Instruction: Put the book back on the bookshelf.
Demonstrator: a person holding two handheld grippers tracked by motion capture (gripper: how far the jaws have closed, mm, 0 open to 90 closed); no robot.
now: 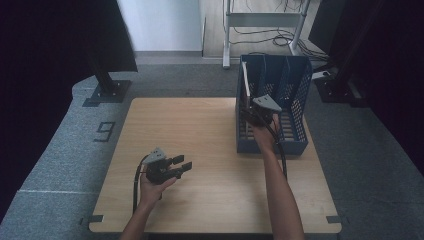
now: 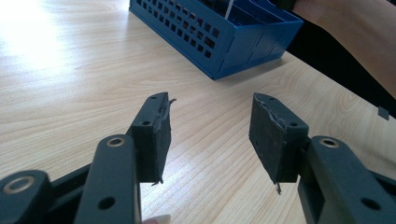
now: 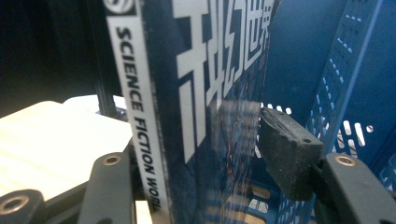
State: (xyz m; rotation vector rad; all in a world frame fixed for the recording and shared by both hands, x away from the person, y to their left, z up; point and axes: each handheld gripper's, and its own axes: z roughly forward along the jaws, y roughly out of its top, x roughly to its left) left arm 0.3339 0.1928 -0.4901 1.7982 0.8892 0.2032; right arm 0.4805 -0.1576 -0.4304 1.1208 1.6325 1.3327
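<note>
A dark blue magazine (image 3: 201, 70) with "SCIENCE FICTION WORLD" on its white spine stands upright in the left compartment of the blue perforated file rack (image 1: 300, 145). In the high view its thin white edge (image 1: 245, 82) shows at the rack's left wall. My right gripper (image 1: 252, 114) reaches into the rack from the front. The magazine stands between its jaws (image 3: 201, 144). The right pad (image 3: 285, 149) sits just beside the cover without pressing on it, and the left pad is hidden behind the spine. My left gripper (image 1: 184, 165) hovers low over the table's front left, open and empty (image 2: 210, 135).
The rack (image 2: 224, 42) stands at the back right of the wooden table (image 1: 210, 130), and its other compartments (image 3: 327, 70) look empty. The person's right forearm (image 2: 355, 32) crosses the table's right half. Dark curtains and stand feet (image 1: 107, 90) flank the table.
</note>
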